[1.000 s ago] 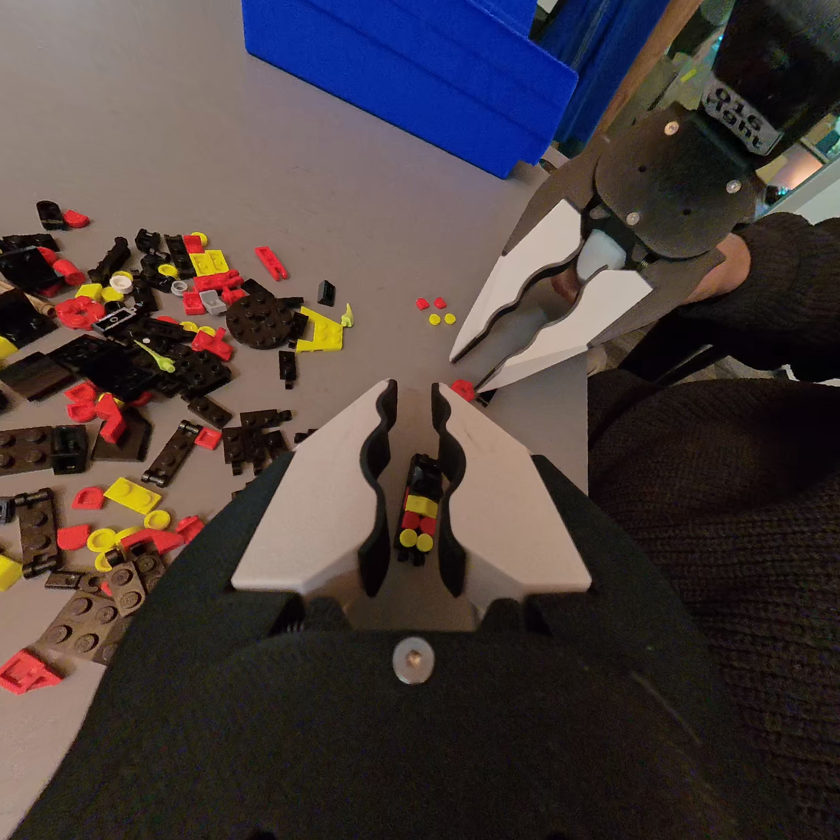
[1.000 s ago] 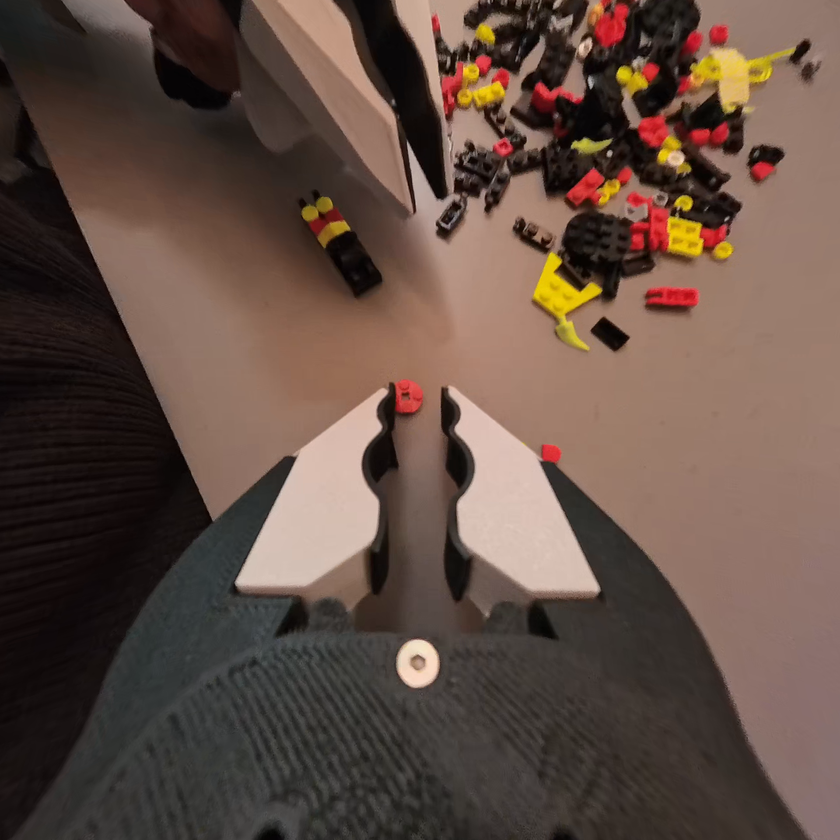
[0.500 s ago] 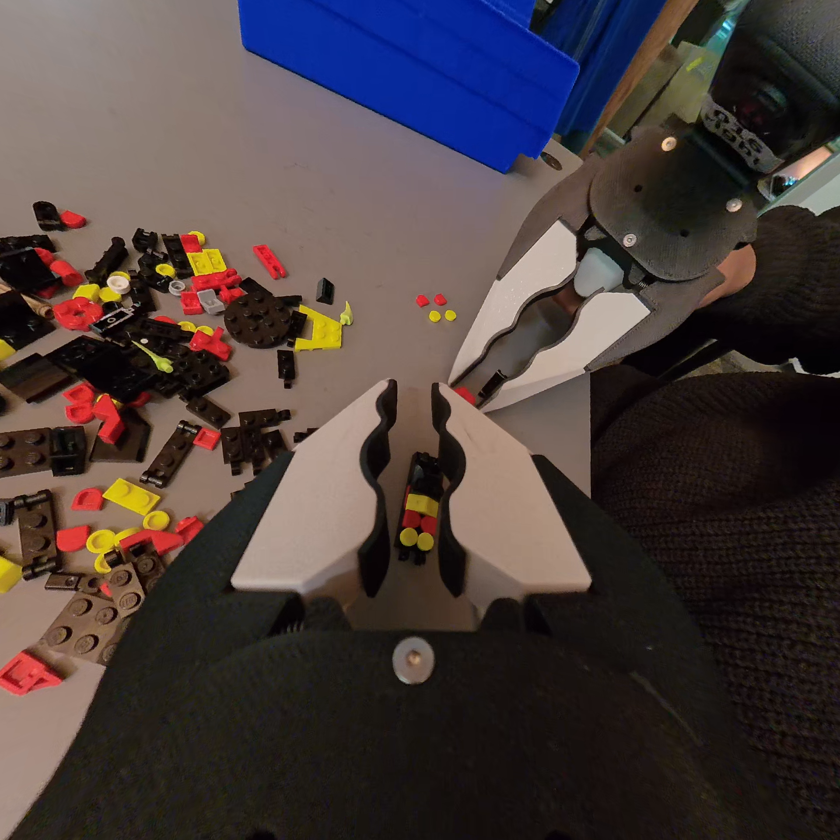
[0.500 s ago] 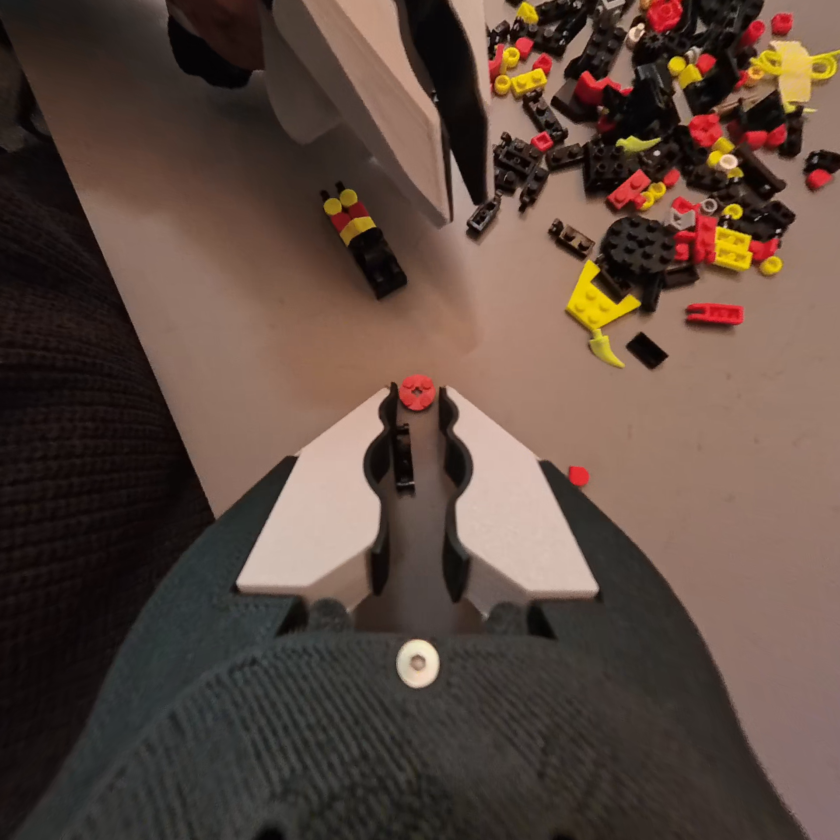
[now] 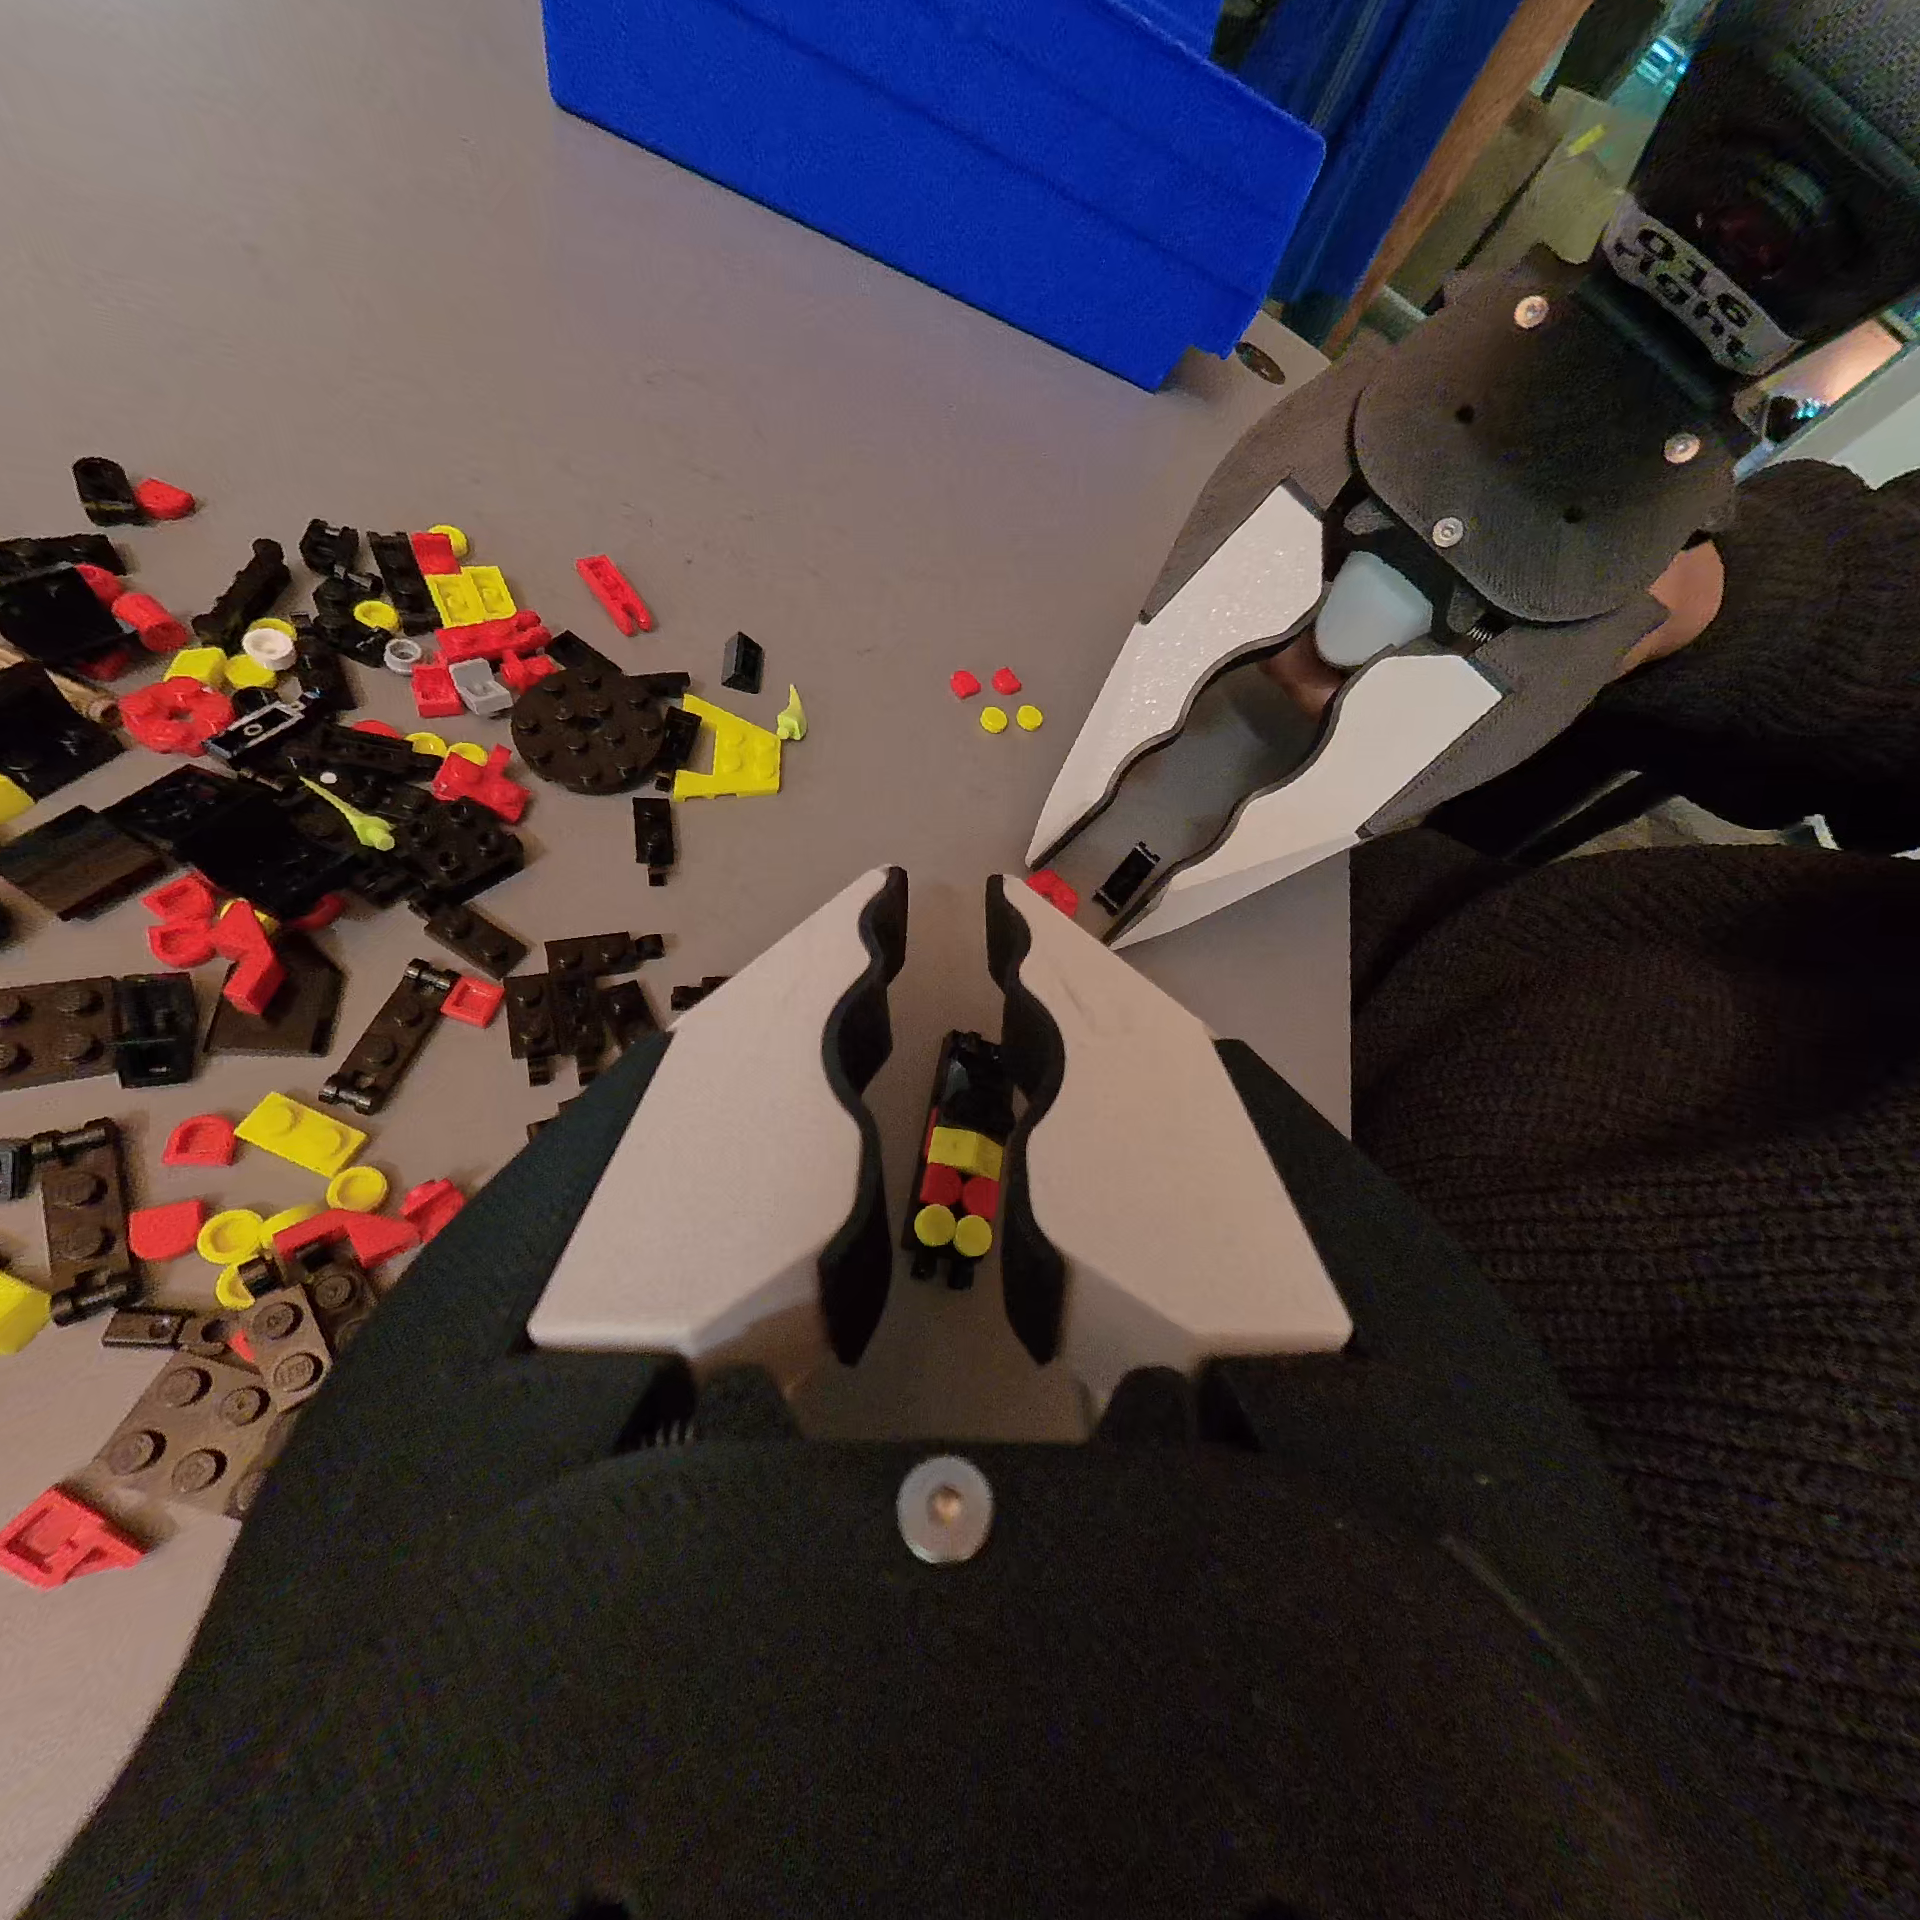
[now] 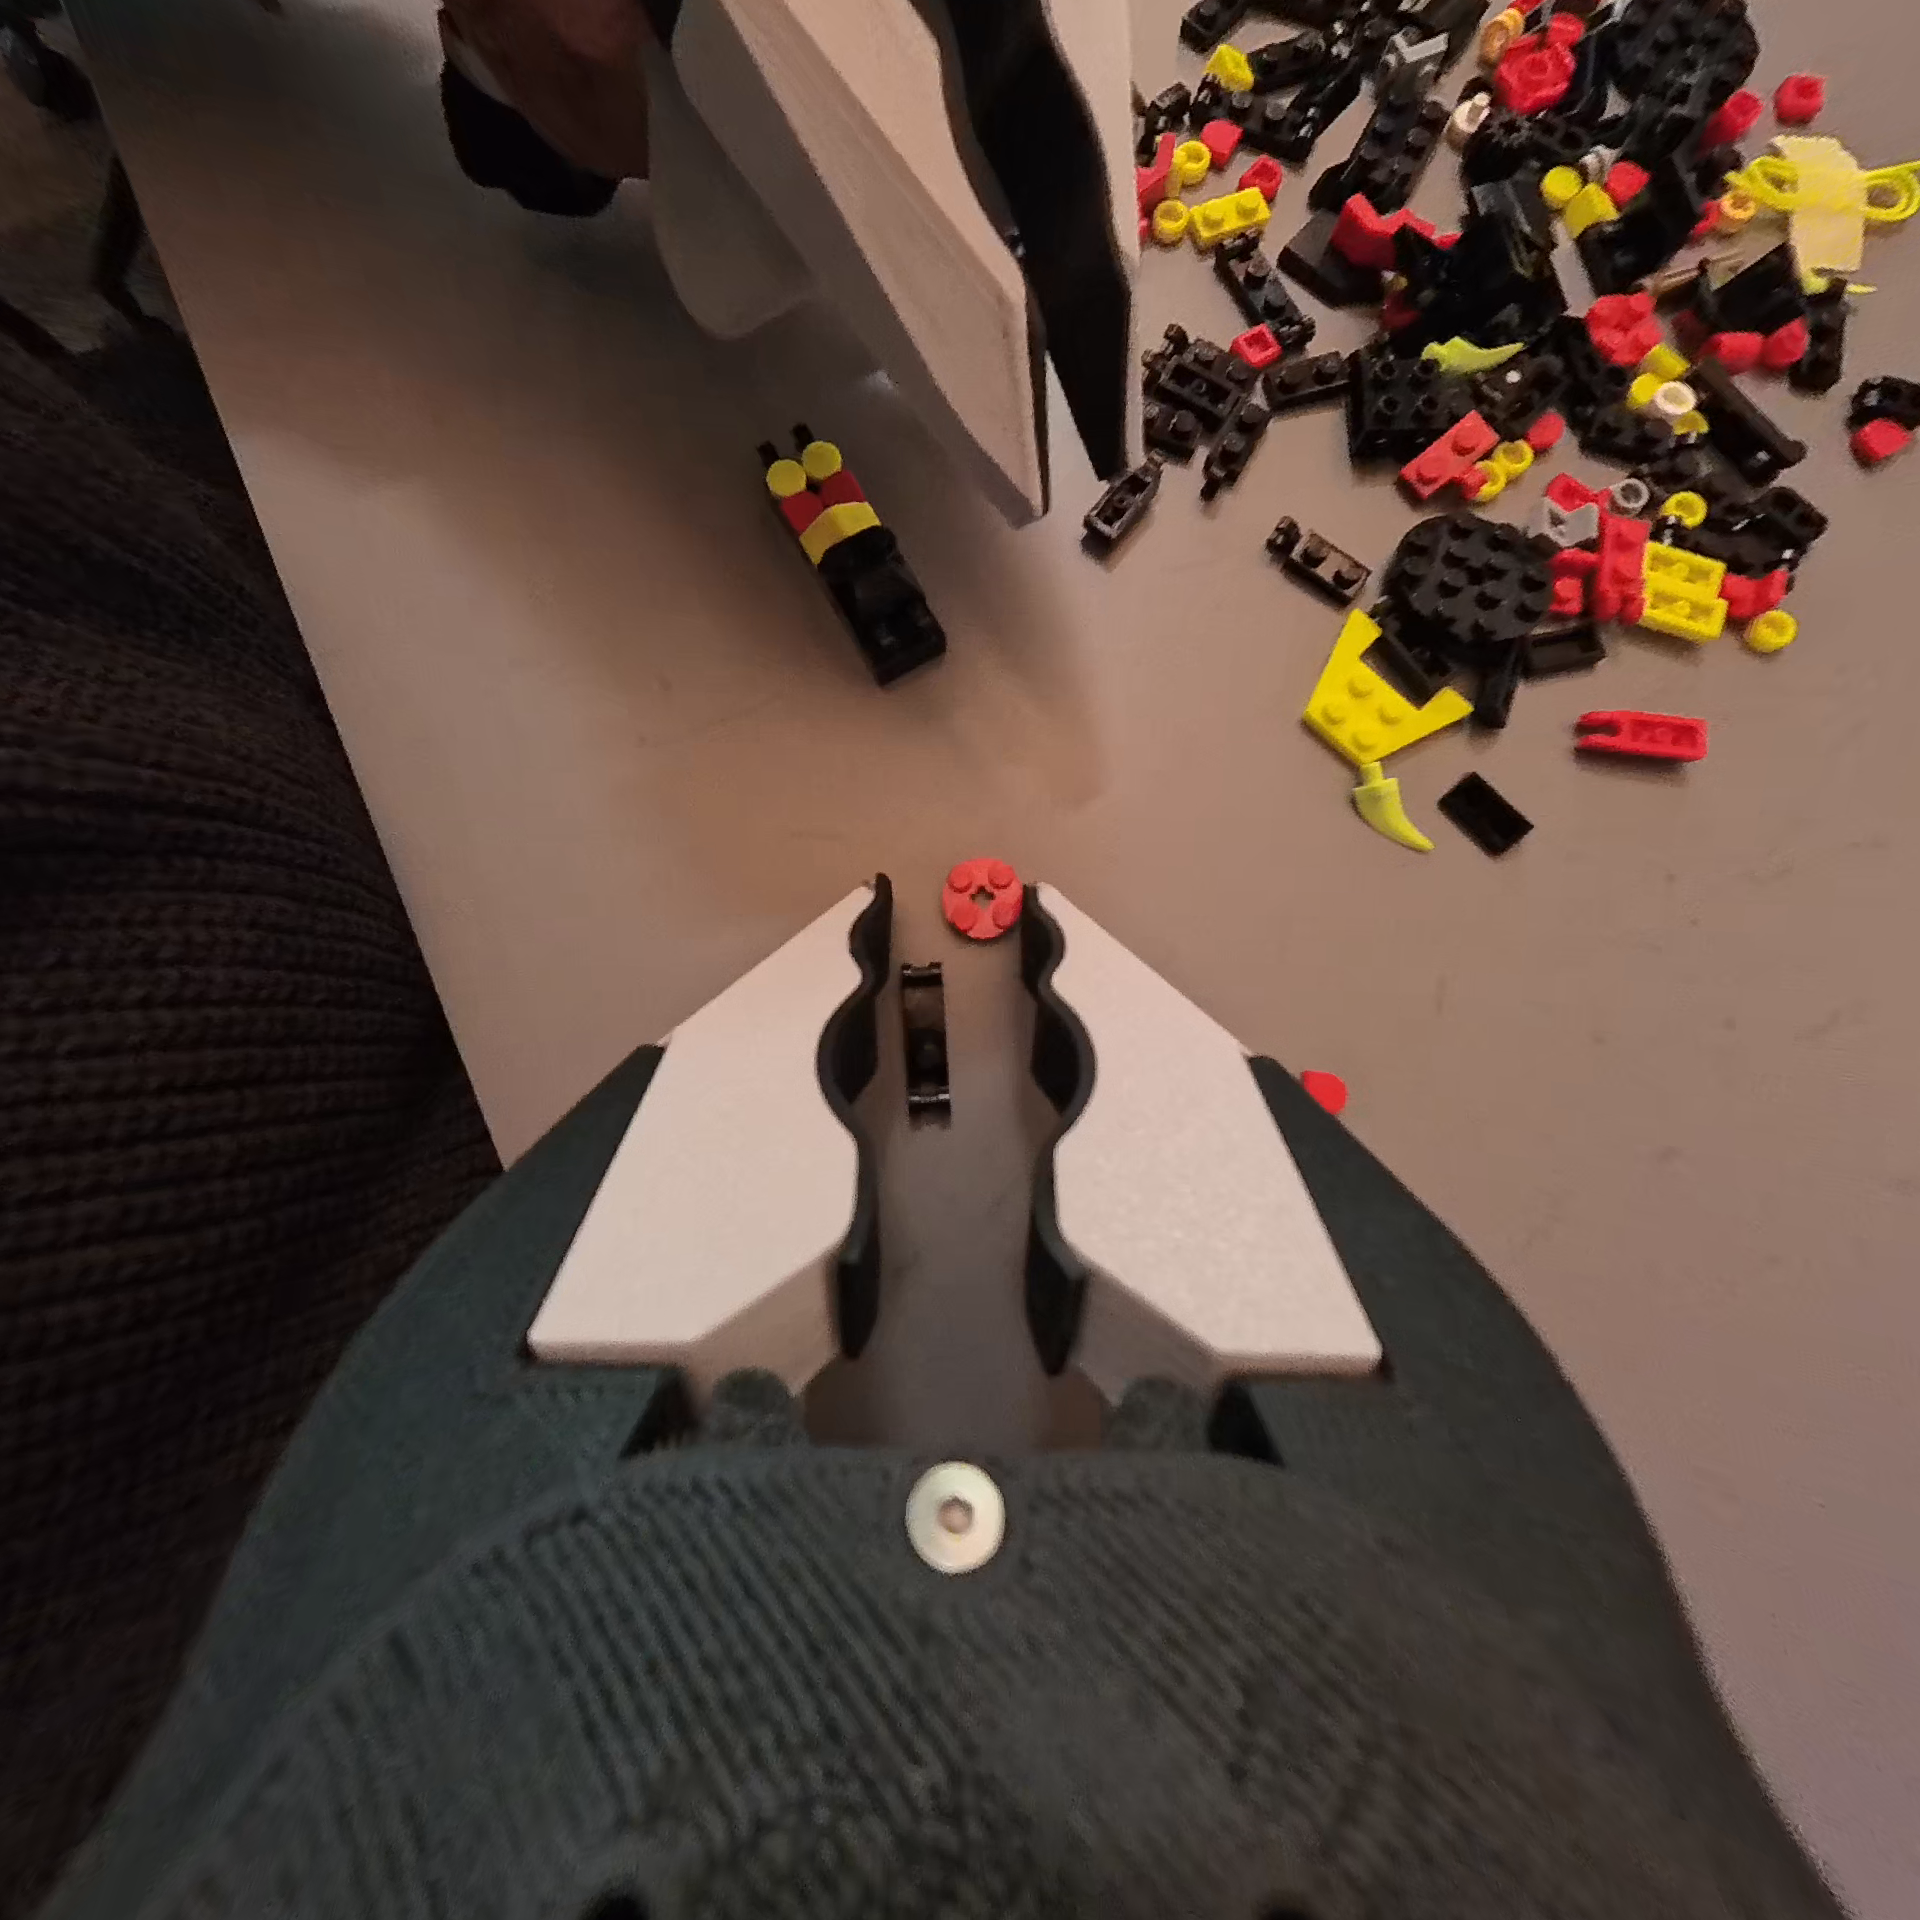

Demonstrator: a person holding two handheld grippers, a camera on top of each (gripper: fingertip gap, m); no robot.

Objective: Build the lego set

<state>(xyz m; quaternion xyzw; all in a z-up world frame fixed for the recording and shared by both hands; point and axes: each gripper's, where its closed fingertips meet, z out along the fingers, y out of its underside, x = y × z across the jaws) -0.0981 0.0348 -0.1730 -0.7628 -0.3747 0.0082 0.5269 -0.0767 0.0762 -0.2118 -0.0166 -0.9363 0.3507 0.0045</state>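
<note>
Lighting is pretty dim and warm in the right wrist view, cooler and greyer in the left one. Soft shadows sit on the desk (image 6: pixel 644 727) under the far gripper (image 6: pixel 1039 457), no hard glare. Heavy fisheye bending at the edges (typical wide-angle stuff), and the near black housing looks soft and blurry.

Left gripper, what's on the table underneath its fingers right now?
Under the open left gripper lies the small black, red and yellow assembly on the table. The right finger hides its edge, so contact there cannot be judged.
</note>
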